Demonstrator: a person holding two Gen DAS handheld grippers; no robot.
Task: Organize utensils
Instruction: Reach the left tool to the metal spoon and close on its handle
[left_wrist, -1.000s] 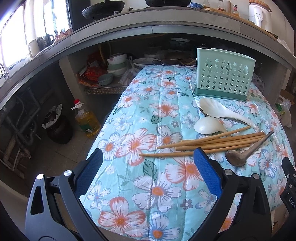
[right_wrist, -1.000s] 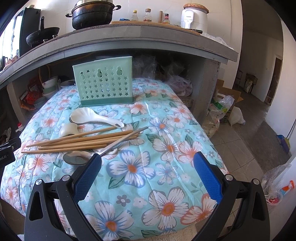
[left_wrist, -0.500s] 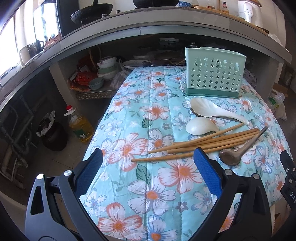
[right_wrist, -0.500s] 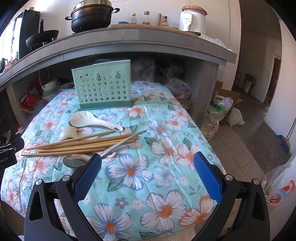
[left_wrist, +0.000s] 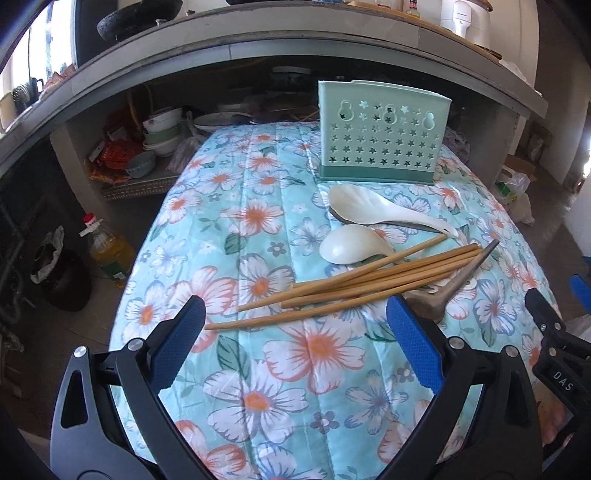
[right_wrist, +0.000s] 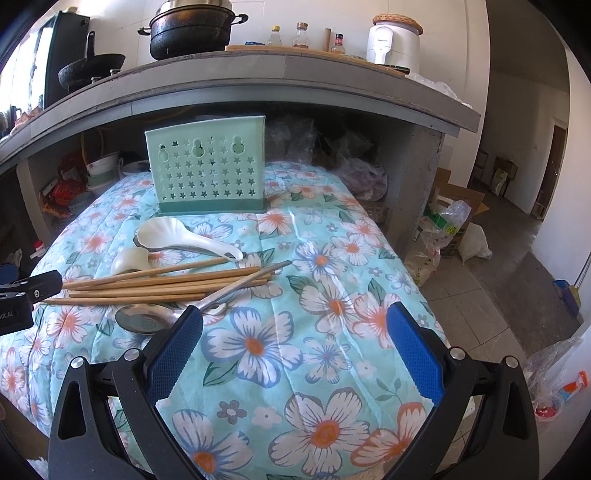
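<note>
Utensils loose on the flowered cloth, both grippers empty

Both grippers hang above the near edge of the counter (right_wrist: 325, 229), which is covered with a quilted turquoise cloth printed with orange and white flowers. The left gripper (left_wrist: 295, 328) has its jaws spread wide with nothing between them, and the right gripper (right_wrist: 295, 332) is the same: jaws apart, holding nothing.

The utensils lie in a loose heap in the middle of the cloth. A bundle of wooden chopsticks (left_wrist: 343, 284) runs crosswise, fanned a little at the ends. A metal spoon (right_wrist: 144, 319) lies at the near side of them, its handle angling up over the sticks. Behind the chopsticks are two white spoons: the smaller white spoon (left_wrist: 351, 249) lies bowl-down with its handle tucked under the sticks, and the larger white spoon (left_wrist: 373, 210) lies just beyond it.

Farther back stands the pale green utensil holder (right_wrist: 208, 170), upright, with star-shaped cut-outs in its face; I cannot see inside it. It is near the spoons but not touching them.

A grey concrete shelf (right_wrist: 295, 85) spans overhead, carrying a black pot (right_wrist: 192, 31)
</note>
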